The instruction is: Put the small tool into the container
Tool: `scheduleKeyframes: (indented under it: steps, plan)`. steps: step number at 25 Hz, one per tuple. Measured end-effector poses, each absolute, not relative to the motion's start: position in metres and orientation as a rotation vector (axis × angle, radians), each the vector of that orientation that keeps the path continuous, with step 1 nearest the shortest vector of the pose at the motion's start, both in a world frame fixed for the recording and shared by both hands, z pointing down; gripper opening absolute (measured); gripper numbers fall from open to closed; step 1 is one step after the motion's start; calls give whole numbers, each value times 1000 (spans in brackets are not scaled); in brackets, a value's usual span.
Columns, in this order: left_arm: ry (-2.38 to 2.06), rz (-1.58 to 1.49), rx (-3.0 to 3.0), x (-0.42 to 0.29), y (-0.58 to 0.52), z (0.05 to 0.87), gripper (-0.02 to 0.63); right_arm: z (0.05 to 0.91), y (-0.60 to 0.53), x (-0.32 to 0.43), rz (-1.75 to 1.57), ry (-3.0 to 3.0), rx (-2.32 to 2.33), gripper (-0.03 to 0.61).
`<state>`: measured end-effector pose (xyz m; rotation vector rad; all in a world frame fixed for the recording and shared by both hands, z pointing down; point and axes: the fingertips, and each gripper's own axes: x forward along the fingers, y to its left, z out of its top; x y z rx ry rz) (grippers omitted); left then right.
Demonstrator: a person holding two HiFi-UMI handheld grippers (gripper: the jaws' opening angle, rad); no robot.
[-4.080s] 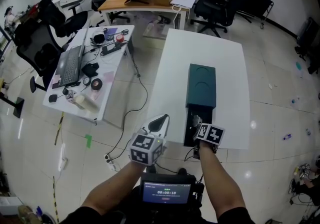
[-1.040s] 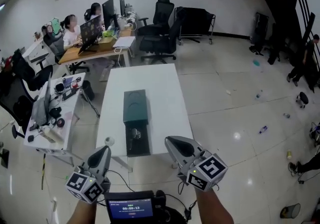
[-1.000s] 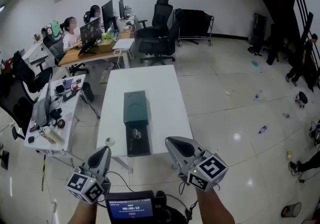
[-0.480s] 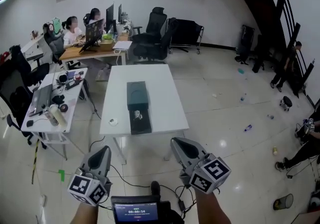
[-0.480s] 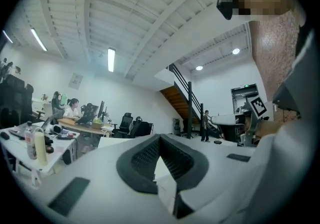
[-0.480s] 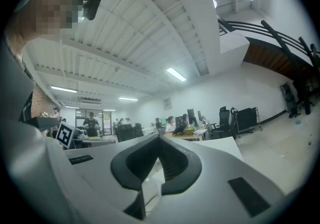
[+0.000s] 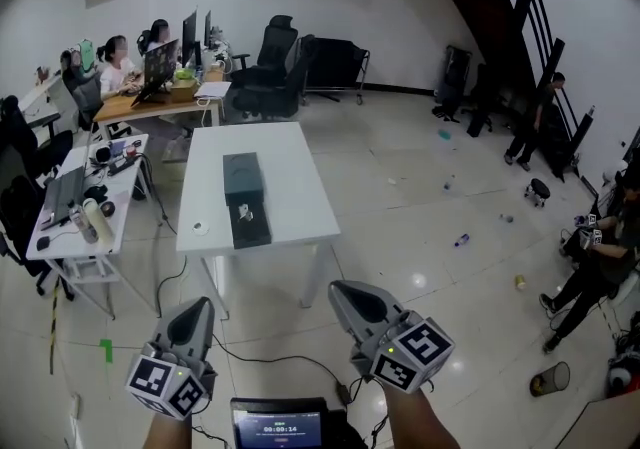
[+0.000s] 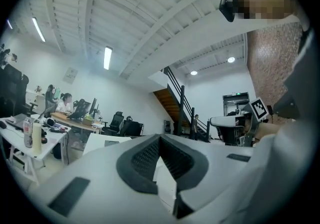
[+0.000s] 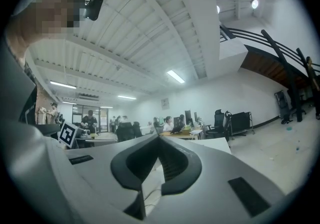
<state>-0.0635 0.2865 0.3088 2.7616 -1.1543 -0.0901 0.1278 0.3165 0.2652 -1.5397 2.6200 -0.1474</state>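
The dark green container (image 7: 243, 185) lies lengthwise on the white table (image 7: 290, 207), far ahead of me. Its near part stands open, and a small pale tool (image 7: 246, 212) rests inside it. My left gripper (image 7: 198, 307) hangs low at the bottom left, well short of the table, shut with nothing in it. Over the floor at the bottom right, my right gripper (image 7: 343, 290) is likewise shut and empty. In the left gripper view the left gripper (image 8: 159, 140) points level across the room, its jaws meeting at the tip. The right gripper (image 9: 159, 138) looks the same in its own view.
A small white round object (image 7: 200, 227) lies on the table's left edge. A cluttered side desk (image 7: 80, 207) stands left, and people sit at a wooden desk (image 7: 165, 97) behind. Office chairs (image 7: 275, 62), floor cables (image 7: 250, 357), a staircase and people at right. A small screen (image 7: 280, 427) sits below me.
The right gripper has left the container's open end where it was four seconds ago. Over the last second the view has backed away and the table looks smaller. Both grippers stay shut and low.
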Motion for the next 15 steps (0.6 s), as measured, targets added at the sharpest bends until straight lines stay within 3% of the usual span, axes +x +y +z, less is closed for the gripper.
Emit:
scheduleKeyframes:
  steps: [15]
  plan:
    - [-1183, -21, 2794, 34, 340, 283, 23, 250, 373, 240, -132, 2634, -1552, 6]
